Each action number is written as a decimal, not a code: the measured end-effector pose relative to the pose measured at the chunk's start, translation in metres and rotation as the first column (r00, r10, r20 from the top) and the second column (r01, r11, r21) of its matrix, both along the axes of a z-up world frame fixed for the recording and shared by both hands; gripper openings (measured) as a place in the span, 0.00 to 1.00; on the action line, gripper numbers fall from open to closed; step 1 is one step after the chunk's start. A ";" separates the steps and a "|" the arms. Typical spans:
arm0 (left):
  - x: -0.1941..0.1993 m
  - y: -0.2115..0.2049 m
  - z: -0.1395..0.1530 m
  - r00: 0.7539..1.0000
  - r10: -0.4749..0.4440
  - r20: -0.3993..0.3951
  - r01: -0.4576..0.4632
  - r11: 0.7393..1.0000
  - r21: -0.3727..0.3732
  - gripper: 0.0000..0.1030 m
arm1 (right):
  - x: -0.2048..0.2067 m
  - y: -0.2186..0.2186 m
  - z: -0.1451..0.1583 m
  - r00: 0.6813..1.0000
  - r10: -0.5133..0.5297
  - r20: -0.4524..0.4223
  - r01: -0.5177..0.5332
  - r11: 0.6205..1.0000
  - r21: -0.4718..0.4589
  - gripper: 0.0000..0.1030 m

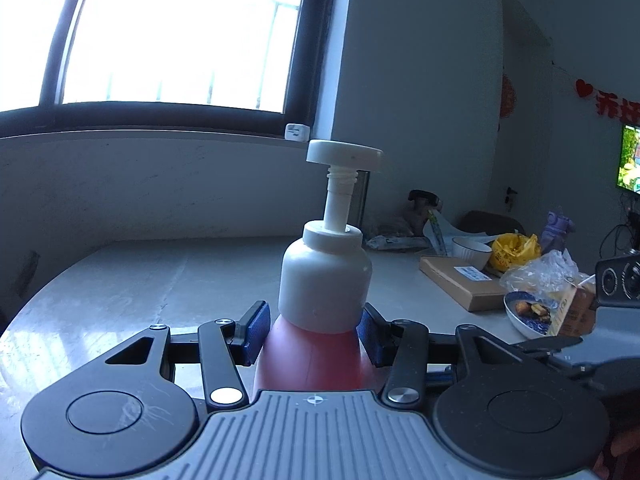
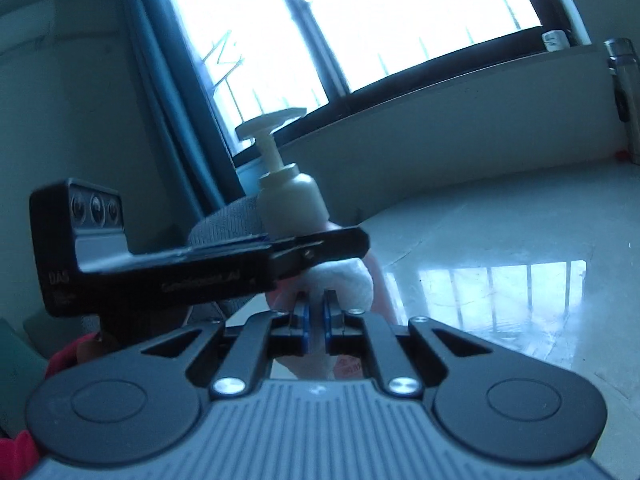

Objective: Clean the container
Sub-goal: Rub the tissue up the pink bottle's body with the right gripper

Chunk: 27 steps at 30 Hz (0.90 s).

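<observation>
A pump bottle [image 1: 320, 344] with a pink body, white shoulder and white pump head stands upright in the left wrist view. My left gripper [image 1: 314, 330] is shut on its pink body, a blue pad on each side. In the right wrist view the same bottle [image 2: 290, 202] shows behind the left gripper [image 2: 320, 246]. My right gripper [image 2: 316, 312] is shut on a white wad of cloth or tissue [image 2: 346, 284], which is pressed against the bottle's lower side.
The pale glossy table [image 1: 140, 280] runs to a wall under a bright window. At the right are a cardboard box [image 1: 460, 282], a white bowl [image 1: 472, 252], a yellow bag [image 1: 514, 250], a plastic bag and a blue plate with food [image 1: 528, 314]. A metal flask [image 2: 624, 92] stands far right.
</observation>
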<state>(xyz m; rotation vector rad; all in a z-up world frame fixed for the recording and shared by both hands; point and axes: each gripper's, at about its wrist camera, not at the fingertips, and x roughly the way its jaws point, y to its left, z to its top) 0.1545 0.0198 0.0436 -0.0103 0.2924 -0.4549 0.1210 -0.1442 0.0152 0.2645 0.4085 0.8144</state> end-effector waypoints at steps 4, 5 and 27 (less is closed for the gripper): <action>0.001 -0.019 -0.001 1.000 0.005 -0.007 -0.005 1.000 -0.013 0.47 | 0.004 0.003 -0.009 0.999 0.007 -0.035 -0.008 0.999 -0.031 0.07; 0.000 -0.024 -0.001 1.000 0.008 -0.008 -0.009 1.000 -0.015 0.47 | 0.005 0.004 -0.012 0.999 0.008 -0.043 -0.009 0.999 -0.039 0.07; 0.000 -0.080 -0.013 0.999 0.034 -0.016 -0.034 0.999 -0.025 0.47 | -0.008 0.017 -0.017 0.996 -0.005 -0.087 -0.001 0.998 -0.061 0.07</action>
